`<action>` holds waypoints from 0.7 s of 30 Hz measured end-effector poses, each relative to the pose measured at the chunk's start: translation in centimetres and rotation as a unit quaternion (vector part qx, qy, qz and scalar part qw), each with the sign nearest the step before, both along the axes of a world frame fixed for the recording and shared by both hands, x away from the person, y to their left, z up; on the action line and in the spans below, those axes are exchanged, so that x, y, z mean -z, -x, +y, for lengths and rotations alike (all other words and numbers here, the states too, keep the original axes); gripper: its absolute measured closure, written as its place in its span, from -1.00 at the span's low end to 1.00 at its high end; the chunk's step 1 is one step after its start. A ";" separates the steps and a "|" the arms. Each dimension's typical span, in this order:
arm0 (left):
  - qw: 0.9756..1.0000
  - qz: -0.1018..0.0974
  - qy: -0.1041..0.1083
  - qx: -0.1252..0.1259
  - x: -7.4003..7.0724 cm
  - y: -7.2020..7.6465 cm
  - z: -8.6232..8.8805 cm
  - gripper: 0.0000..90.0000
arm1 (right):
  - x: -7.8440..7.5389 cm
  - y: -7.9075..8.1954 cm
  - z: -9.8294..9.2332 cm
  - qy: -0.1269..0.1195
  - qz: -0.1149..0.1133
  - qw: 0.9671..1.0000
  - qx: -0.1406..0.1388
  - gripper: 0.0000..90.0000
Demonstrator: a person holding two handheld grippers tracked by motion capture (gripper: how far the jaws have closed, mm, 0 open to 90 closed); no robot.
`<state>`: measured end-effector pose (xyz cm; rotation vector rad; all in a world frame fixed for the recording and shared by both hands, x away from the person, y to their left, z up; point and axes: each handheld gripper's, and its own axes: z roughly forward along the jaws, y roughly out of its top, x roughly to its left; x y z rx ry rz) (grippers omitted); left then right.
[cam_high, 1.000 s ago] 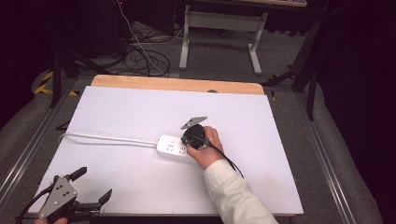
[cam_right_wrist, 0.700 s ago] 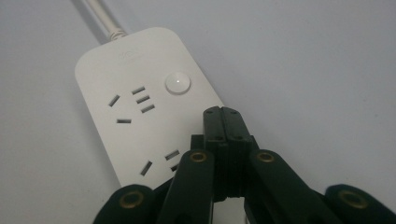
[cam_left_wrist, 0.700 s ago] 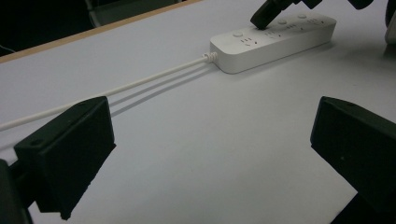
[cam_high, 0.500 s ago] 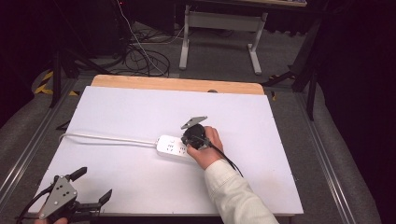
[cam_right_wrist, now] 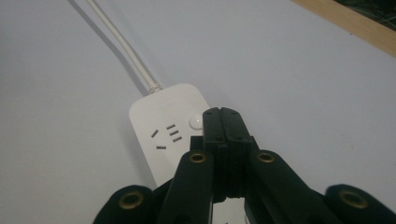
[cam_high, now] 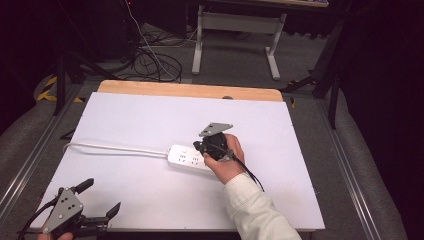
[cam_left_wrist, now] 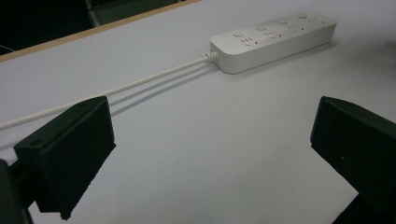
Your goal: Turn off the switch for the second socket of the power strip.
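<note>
On the white table [cam_high: 150,125], seen from the high view, a white power strip [cam_high: 186,157] lies near the middle, its white cord [cam_high: 115,150] running off from its left end toward the table's left edge; the right gripper [cam_high: 204,146], held in the person's right hand [cam_high: 227,159], sits over the right part of the strip with its jaws pointing left along it and pressed together, gripping nothing, and a pale sleeve [cam_high: 255,210] runs from that hand down toward the near edge; well apart from the strip, at the near left corner of the table, the left gripper [cam_high: 102,200] rests with its jaws spread wide and nothing between them. Seen from the left gripper view, the power strip [cam_left_wrist: 273,39] lies far beyond the two black jaws, which stand wide apart over bare table [cam_left_wrist: 210,154], and the cord [cam_left_wrist: 140,81] leaves the strip's nearer end and runs leftward past the left jaw, casting a double shadow. Seen from the right gripper view, the closed jaw tips of the right gripper [cam_right_wrist: 225,114] hover just beside a round white button [cam_right_wrist: 195,122] on the power strip [cam_right_wrist: 161,116], close to the socket slots at the strip's cord end; whether the tips touch the strip I cannot tell, and the cord [cam_right_wrist: 126,46] runs away from that end toward the top of the view
</note>
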<state>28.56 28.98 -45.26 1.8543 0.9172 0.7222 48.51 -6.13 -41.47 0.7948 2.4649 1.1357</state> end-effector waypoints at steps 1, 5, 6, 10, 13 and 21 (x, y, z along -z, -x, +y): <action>1.000 0.000 0.000 0.001 0.0 0.0 0.0 -1.00 | -0.1 0.1 0.0 -0.001 0.000 1.000 0.000 1.00; 1.000 0.000 0.001 0.000 0.0 0.0 0.0 -1.00 | -0.4 0.3 0.0 0.000 -0.002 1.000 -0.004 1.00; 1.000 0.000 0.001 0.000 0.0 0.0 0.0 -1.00 | -0.4 0.3 0.0 0.000 -0.002 1.000 -0.004 1.00; 1.000 0.000 0.001 -0.001 0.0 0.0 0.0 -1.00 | -0.6 0.3 -0.2 -0.007 -0.005 1.000 -0.008 0.82; 1.000 0.000 0.002 0.000 0.0 0.0 0.0 -1.00 | -0.8 0.3 -0.3 -0.009 -0.009 1.000 -0.011 0.47; 1.000 0.002 0.004 0.001 0.0 -0.1 0.0 -1.00 | -1.4 0.7 -1.1 -0.017 -0.017 1.000 -0.010 -0.15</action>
